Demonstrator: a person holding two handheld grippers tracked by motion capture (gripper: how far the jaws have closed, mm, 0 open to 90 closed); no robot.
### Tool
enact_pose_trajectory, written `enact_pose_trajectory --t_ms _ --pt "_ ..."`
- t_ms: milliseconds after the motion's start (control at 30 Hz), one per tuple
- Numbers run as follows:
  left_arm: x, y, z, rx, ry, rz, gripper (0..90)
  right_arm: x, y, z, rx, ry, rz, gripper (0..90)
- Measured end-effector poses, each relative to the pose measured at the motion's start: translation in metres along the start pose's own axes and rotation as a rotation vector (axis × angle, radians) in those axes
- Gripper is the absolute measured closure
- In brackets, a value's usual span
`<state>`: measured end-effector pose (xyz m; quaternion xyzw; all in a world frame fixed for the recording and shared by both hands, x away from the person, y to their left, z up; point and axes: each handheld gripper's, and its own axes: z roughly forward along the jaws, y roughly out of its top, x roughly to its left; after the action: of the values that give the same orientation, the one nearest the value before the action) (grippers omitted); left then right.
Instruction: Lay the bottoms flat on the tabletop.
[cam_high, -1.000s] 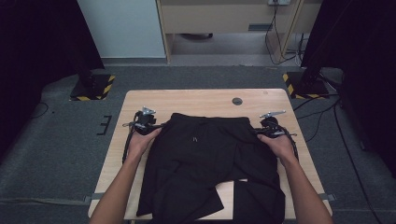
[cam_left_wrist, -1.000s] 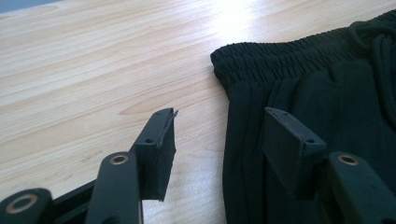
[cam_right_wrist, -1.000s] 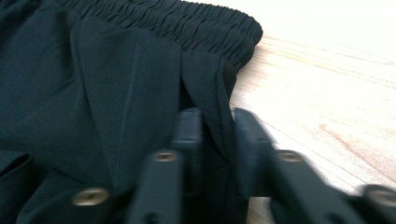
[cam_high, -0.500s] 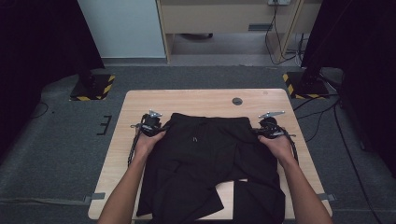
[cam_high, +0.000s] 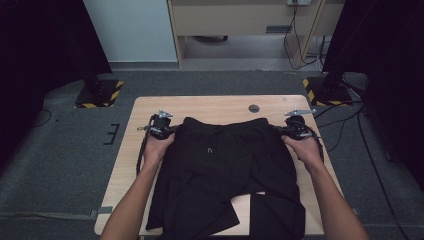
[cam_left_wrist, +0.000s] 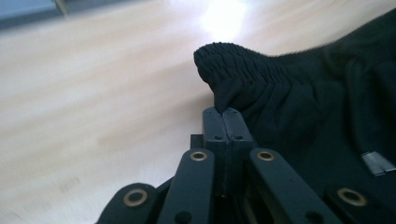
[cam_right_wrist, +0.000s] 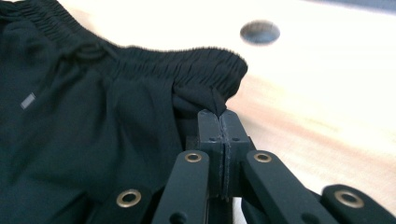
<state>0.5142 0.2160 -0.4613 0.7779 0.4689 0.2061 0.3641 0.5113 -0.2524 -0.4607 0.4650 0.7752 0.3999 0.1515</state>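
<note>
Black shorts (cam_high: 225, 170) spread on wooden table (cam_high: 200, 106), elastic waistband (cam_high: 222, 124) at far edge, legs toward near edge, hems at or just past near rim. Small dark round hole (cam_high: 254, 108) in table just beyond waistband, right of centre.

Left hand-held gripper (cam_high: 161, 128) at left waistband corner: jaws just closed, now clenched on a pinch of fabric directly below the gathered elastic, as seen in left gripper view (cam_left_wrist: 223, 111). Corner of waistband (cam_left_wrist: 219, 58) humped up off table above jaw tips.

Right hand-held gripper (cam_high: 295, 128) at right waistband corner: jaws clenched likewise on a fold of cloth just under the elastic, per right gripper view (cam_right_wrist: 219, 113). Waistband (cam_right_wrist: 205, 60) puckered above the pinch; table hole (cam_right_wrist: 260, 32) beyond.

Step in hand, as judged: lift of shorts by both waistband corners, presumably for a fold or a shake-out.

Recommendations:
- Grips shallow on both sides, thin cloth only between pad tips, elastic itself outside the pinch. Risk of slip under the garment's weight; steady pressure advised, no loosening during lift.
- Even rise of both corners, waistband kept level and lightly taut between the two hand-held grippers; no hard outward pull, lest cloth slide free.
- Slow lift, to let legs peel off table without snagging at near rim.
- Drawstring tips (cam_high: 211, 150) loose at centre front; clear of both pinches, no hindrance noted.
</note>
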Motion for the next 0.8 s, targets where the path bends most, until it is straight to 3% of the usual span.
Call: enact_pose_trajectory --t_ms 167,233,367,567,800 --pt "-0.006 0.033 -0.023 -0.063 0.007 0.020 89.9 0.000 0.025 -0.018 -0.055 -0.022 -0.021 89.5" --pt "-0.006 0.044 -0.030 -0.087 0.011 0.010 89.8 -0.001 0.035 -0.027 -0.077 -0.037 -0.030 89.5" --pt "-0.006 0.062 -0.040 -0.107 0.015 0.018 89.8 -0.002 0.053 -0.042 -0.112 -0.048 -0.037 89.5" --pt "-0.007 0.074 -0.046 -0.120 0.015 0.017 89.9 -0.001 0.069 -0.053 -0.137 -0.064 -0.043 89.5" --pt "-0.007 0.078 -0.046 -0.119 0.007 0.025 89.9 0.002 0.077 -0.057 -0.143 -0.073 -0.049 89.5"
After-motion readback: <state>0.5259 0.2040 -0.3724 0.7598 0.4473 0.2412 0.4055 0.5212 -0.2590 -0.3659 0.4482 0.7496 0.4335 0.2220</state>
